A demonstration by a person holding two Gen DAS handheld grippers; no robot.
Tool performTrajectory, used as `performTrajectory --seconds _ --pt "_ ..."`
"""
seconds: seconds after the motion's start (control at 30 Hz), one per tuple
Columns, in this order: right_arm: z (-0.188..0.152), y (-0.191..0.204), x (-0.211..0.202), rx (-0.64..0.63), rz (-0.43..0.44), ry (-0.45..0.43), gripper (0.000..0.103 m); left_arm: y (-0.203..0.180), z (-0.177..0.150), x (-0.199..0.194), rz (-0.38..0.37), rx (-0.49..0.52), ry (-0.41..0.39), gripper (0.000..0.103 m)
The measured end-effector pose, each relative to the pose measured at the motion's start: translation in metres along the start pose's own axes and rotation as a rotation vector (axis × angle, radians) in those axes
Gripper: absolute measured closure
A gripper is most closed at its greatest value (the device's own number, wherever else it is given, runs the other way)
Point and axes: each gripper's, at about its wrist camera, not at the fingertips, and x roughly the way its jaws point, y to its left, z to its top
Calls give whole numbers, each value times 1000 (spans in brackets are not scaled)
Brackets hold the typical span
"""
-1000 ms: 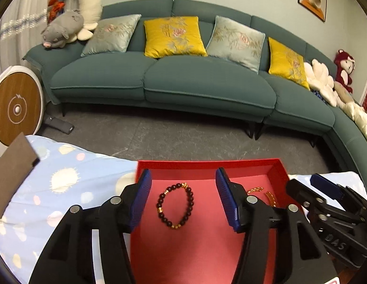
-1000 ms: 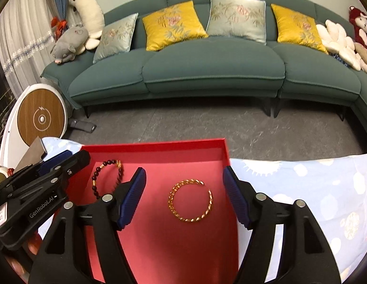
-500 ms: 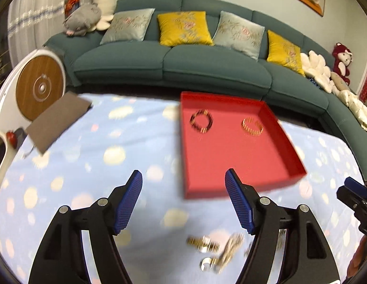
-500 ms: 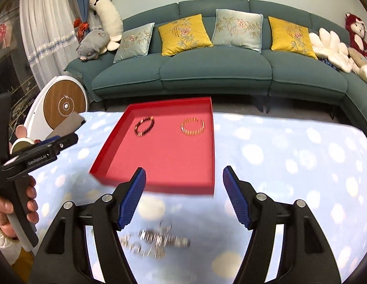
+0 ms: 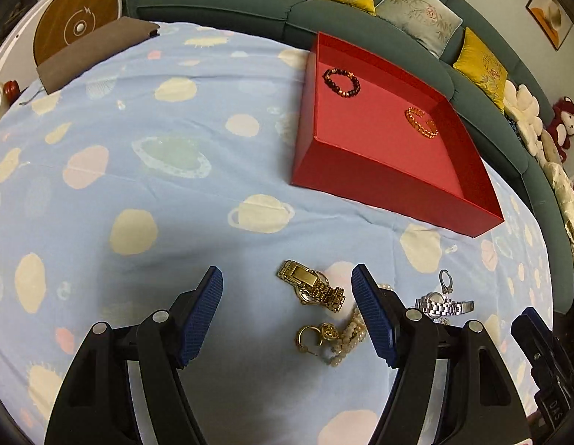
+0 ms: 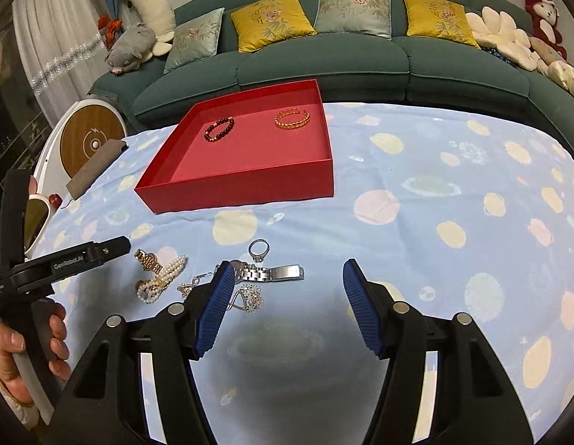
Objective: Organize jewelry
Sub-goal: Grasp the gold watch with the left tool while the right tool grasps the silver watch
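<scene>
Left hand-held gripper (image 5: 287,306): jaws spread, empty, above gold watch (image 5: 312,286); best lowered astride its band. Right hand-held gripper (image 6: 288,302): spread, narrowing, empty, beside silver watch (image 6: 266,272)

You see a matt red cardboard tray (image 6: 249,185) on printed cotton-like cloth (image 6: 435,222), a shiny gold metal watch (image 5: 311,285), a polished steel watch (image 6: 268,272) and ribbed blue gripper pads (image 6: 214,307).
</scene>
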Motion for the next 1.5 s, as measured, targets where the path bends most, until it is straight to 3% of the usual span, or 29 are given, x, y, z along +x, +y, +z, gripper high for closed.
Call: performTrajectory --seconds 0.17,0.27,0.33,0.43,0.63,0.83,1.07,1.37,1.5 --pt "3 10 13 -31 2 12 44 -14 -5 10 72 101 -23 37" --pt "2 11 21 -56 -1 28 44 -17 -8 9 112 154 -43 52" --pt "1 10 27 -62 -4 45 44 -16 -10 8 157 190 -56 72" --pt "0 7 37 -70 -6 69 44 -11 -10 7 169 213 -63 83" --pt "3 6 56 -111 -11 90 44 1 -10 2 142 204 -59 83" --pt "0 8 77 -92 40 141 44 10 -8 -1 101 203 -57 83" --pt "-17 20 65 -146 47 178 44 23 -11 -6 84 214 -59 83" --pt "-6 34 54 -211 42 105 44 25 -15 -8 77 227 -62 83" --pt "-4 40 71 -227 41 130 44 26 -16 -9 69 231 -62 83"
